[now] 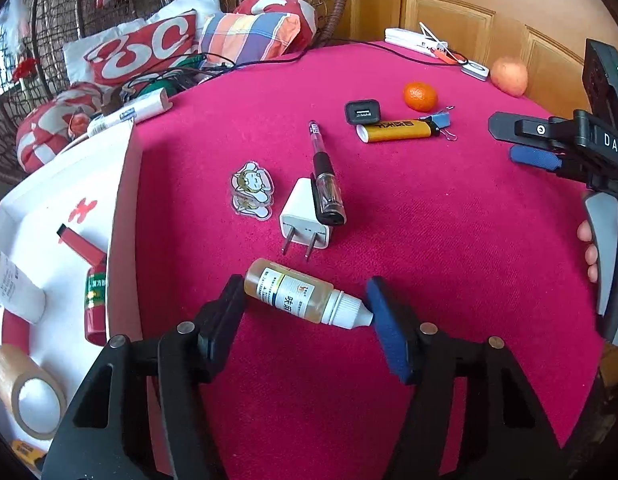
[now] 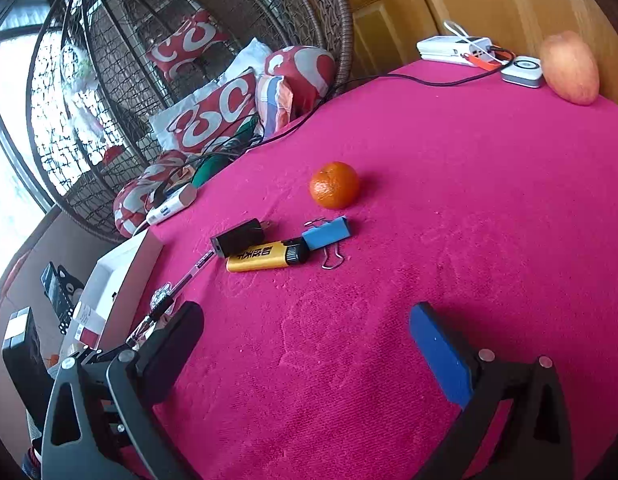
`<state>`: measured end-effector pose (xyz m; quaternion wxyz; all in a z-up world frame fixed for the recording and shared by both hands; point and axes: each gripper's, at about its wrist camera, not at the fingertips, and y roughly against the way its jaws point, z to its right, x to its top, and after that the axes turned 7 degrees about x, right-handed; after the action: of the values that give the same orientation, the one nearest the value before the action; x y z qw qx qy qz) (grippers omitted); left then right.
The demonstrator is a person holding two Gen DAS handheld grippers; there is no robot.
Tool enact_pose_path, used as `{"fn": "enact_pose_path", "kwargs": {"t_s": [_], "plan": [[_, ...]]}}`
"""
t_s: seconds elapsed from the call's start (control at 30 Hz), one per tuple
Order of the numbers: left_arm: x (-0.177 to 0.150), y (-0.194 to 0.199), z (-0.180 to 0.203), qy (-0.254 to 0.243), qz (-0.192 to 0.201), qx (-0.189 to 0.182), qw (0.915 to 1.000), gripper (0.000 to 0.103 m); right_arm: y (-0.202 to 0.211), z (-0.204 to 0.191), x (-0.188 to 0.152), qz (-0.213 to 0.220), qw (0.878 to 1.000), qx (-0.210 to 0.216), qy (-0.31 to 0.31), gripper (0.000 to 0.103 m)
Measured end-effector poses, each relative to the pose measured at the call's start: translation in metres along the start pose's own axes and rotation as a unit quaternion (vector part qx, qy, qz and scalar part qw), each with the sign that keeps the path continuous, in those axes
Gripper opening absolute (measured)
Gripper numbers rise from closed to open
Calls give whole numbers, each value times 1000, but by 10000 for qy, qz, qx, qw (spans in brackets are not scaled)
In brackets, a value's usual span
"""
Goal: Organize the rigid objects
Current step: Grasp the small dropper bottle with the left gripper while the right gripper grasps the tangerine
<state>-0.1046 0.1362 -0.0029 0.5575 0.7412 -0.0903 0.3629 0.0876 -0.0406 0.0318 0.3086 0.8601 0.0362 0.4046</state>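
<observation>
Pink tablecloth (image 1: 429, 240), dropper bottle (image 1: 305, 294) lying flat, cap rightward

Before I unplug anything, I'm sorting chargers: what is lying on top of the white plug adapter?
The capped end of a black pen rests across the white plug adapter. What lies beneath the adapter is covered.

On the tabletop (image 1: 429, 240) a dropper bottle (image 1: 305, 298) lies on its side between the left tool's (image 1: 307, 312) fingers; just behind it sits a wall plug (image 1: 303, 216) with a pen (image 1: 325, 174) leaning on it; farther back lie a lighter (image 1: 397, 130) and a mandarin (image 1: 420, 97); a box (image 1: 125, 216) stands at the left edge.
</observation>
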Motion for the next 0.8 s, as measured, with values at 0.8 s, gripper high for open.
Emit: {"fn": "enact_pose_path", "kwargs": {"t_s": [0.8], "plan": [[1,8,2,-125,221,-179,9995,78,2,24,49,146,9986,-474,179,103]]}}
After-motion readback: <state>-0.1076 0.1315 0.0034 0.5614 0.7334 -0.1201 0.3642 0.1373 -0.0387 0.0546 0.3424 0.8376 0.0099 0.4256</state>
